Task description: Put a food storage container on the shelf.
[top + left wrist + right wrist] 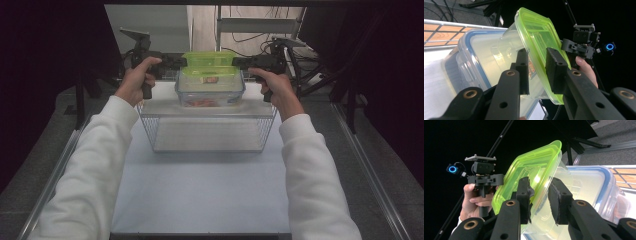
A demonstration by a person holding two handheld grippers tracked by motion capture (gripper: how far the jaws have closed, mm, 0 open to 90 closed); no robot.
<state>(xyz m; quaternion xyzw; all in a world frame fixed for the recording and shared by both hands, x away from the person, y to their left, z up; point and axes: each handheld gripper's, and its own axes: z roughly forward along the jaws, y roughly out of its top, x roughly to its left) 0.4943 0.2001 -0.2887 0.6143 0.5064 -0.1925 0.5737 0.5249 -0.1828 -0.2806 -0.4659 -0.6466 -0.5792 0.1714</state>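
High view: a clear plastic container with a lime-green lid (209,64) is held in the air between two hand-held grippers, above the far edge of a wire mesh basket (150,131) that stands on the white counter (200,190). Directly beneath it sits a larger clear plastic box with a blue-trimmed rim (210,92), with reddish contents visible through its wall; whether the two containers touch cannot be told. The left hand-held gripper (181,62) meets the green lid's left edge and the right hand-held gripper (236,62) its right edge. White sleeves (95,165) enter from the bottom.

Left gripper view: the left hand-held gripper (537,71) is clamped across the lid's rim, one pad (555,70) on the lid's top face and the other against the clear wall below it. The blue-trimmed box (466,57) lies behind, and the opposite gripper shows beyond the lid.

Right gripper view: the right hand-held gripper (541,200) is likewise clamped on the green-lidded container (534,170), lid rim and clear wall between its pads.
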